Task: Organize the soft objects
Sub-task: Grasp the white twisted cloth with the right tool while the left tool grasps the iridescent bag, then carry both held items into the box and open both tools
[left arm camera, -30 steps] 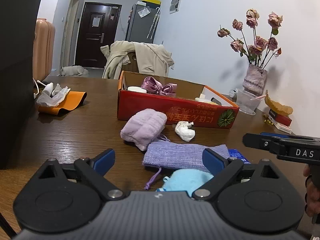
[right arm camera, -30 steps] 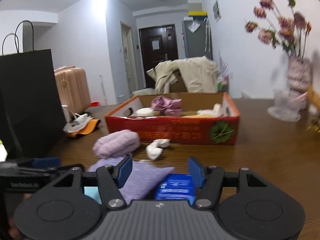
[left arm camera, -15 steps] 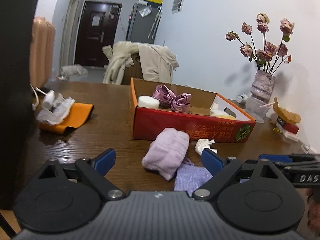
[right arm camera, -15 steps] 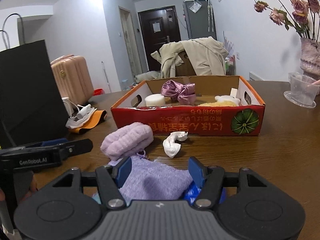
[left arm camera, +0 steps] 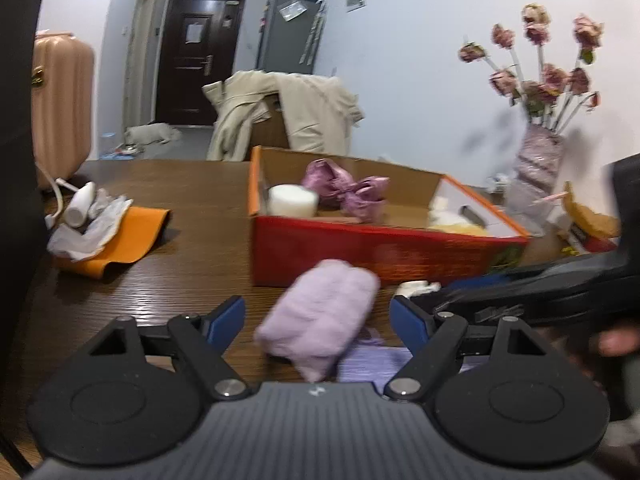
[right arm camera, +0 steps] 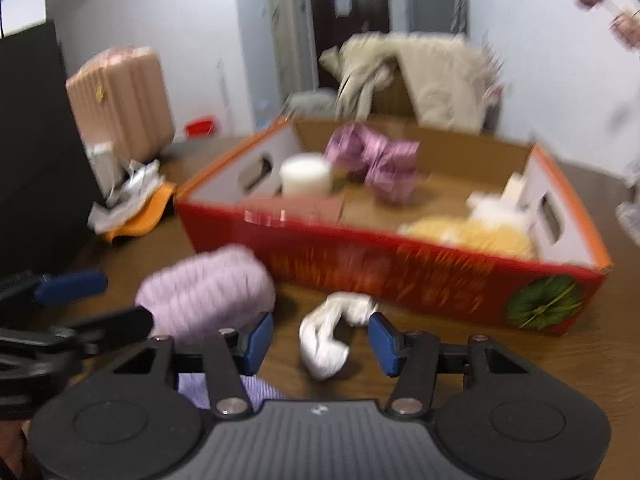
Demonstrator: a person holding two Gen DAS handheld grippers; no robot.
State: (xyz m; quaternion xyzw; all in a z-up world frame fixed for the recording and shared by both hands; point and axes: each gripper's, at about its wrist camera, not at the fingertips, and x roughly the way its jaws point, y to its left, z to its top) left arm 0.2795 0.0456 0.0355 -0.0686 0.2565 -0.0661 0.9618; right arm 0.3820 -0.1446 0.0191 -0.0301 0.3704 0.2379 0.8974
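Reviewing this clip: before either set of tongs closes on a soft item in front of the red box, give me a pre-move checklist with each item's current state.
1. Left tongs open, nothing held: ok.
2. Right tongs open, nothing held: ok.
3. Lilac rolled towel lined up between the left tongs' fingers: ok; depth cannot tell, the picture is blurred.
4. White crumpled cloth lined up between the right tongs' fingers: ok.
5. Free floor space in the red box between the pink bow and the yellow plush: ok.
6. Tongs apart from each other: cannot tell; they sit close.
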